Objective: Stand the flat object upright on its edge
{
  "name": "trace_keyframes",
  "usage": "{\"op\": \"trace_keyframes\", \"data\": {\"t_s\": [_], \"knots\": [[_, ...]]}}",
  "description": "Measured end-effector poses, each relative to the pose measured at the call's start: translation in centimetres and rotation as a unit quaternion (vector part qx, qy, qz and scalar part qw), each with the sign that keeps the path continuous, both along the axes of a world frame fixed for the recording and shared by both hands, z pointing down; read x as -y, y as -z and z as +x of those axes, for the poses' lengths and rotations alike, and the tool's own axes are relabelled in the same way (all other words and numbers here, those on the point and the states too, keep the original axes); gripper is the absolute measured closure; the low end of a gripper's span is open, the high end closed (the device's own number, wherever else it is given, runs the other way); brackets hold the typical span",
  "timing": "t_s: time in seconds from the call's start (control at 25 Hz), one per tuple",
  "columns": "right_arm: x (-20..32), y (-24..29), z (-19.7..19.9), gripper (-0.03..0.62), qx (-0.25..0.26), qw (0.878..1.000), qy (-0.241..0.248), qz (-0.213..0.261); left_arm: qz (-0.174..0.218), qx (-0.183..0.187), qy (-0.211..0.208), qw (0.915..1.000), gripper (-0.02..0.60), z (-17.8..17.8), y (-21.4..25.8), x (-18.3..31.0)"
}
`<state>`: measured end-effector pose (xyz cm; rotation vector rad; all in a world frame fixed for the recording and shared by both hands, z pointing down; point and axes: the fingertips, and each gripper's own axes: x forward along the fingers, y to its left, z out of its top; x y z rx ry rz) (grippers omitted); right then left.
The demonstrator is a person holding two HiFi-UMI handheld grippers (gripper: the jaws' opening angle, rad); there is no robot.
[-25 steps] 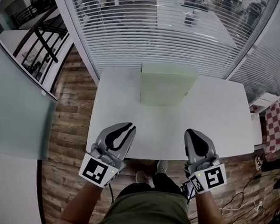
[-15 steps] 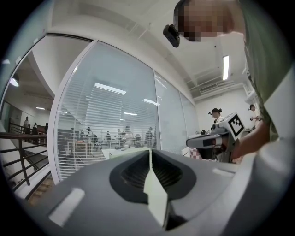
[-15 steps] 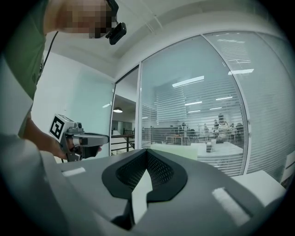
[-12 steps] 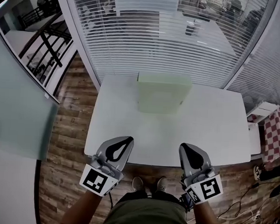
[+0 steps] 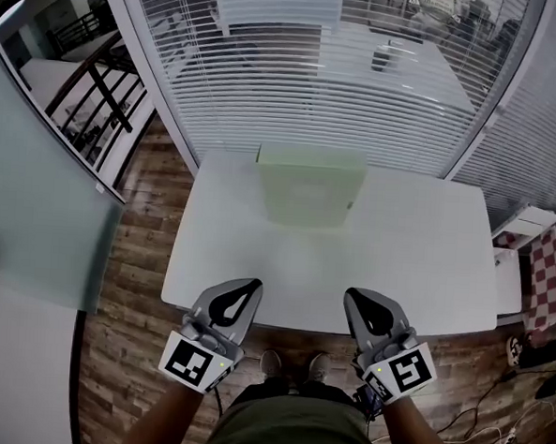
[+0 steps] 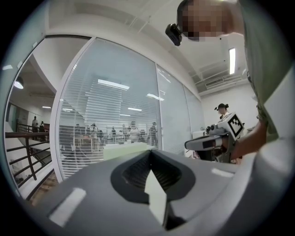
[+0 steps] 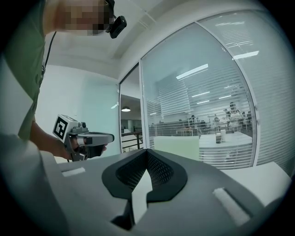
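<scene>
A pale green flat board (image 5: pixel 308 188) stands upright on its edge at the far side of the white table (image 5: pixel 426 263), close to the blinds. It also shows as an upright board (image 6: pixel 126 150) in the left gripper view and as a pale green board (image 7: pixel 177 147) in the right gripper view. My left gripper (image 5: pixel 248 286) hovers at the table's near edge; its jaws have just closed the last bit, shut with nothing between them. My right gripper (image 5: pixel 352 296) hangs beside it, also shut and empty. Both point level toward the board, well short of it.
A glass wall with white blinds (image 5: pixel 315 78) runs right behind the table. Wood floor (image 5: pixel 136 245) lies to the left, and a checkered item (image 5: pixel 550 266) and cables to the right. The person's feet (image 5: pixel 293 366) stand just under the table's near edge.
Both grippers have drawn back from over the table to its near edge. The green board stays standing where it was.
</scene>
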<state>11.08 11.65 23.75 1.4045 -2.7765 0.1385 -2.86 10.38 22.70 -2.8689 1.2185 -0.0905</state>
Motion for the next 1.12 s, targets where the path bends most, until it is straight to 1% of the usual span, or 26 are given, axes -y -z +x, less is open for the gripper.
{"op": "trace_keyframes", "data": {"t_s": [0.12, 0.24, 0.32, 0.44, 0.68, 0.76, 0.88, 1.12], "knots": [[0.0, 0.0, 0.3, 0.583, -0.009, 1.0, 0.005, 0.002, -0.001, 0.004, 0.0, 1.0, 0.581, 0.6, -0.2, -0.1], [0.2, -0.2, 0.4, 0.583, -0.011, 1.0, 0.006, -0.002, -0.007, -0.004, 0.004, 1.0, 0.581, 1.1, -0.2, 0.1], [0.3, -0.5, 0.4, 0.583, -0.015, 1.0, 0.008, -0.007, -0.006, 0.002, 0.005, 1.0, 0.581, 1.0, -0.5, 0.2], [0.3, -0.9, 0.5, 0.583, -0.019, 1.0, 0.013, -0.011, -0.011, -0.01, 0.005, 0.9999, 0.581, 1.5, -0.2, 0.4], [0.7, -1.5, 0.6, 0.583, -0.019, 1.0, 0.012, -0.021, -0.023, -0.012, 0.006, 0.9996, 0.581, 1.7, -0.7, 0.7], [0.8, -1.6, 0.6, 0.583, -0.02, 0.999, 0.012, -0.022, -0.022, -0.006, 0.006, 0.9997, 0.581, 1.5, -1.1, 0.9], [0.8, -1.8, 0.5, 0.583, -0.021, 0.999, 0.013, -0.025, -0.016, 0.024, 0.006, 0.9995, 0.581, 0.8, -2.6, 0.9], [1.0, -2.1, 0.4, 0.583, -0.023, 0.999, 0.012, -0.028, -0.021, 0.023, 0.005, 0.9995, 0.581, 0.7, -3.0, 1.3]]}}
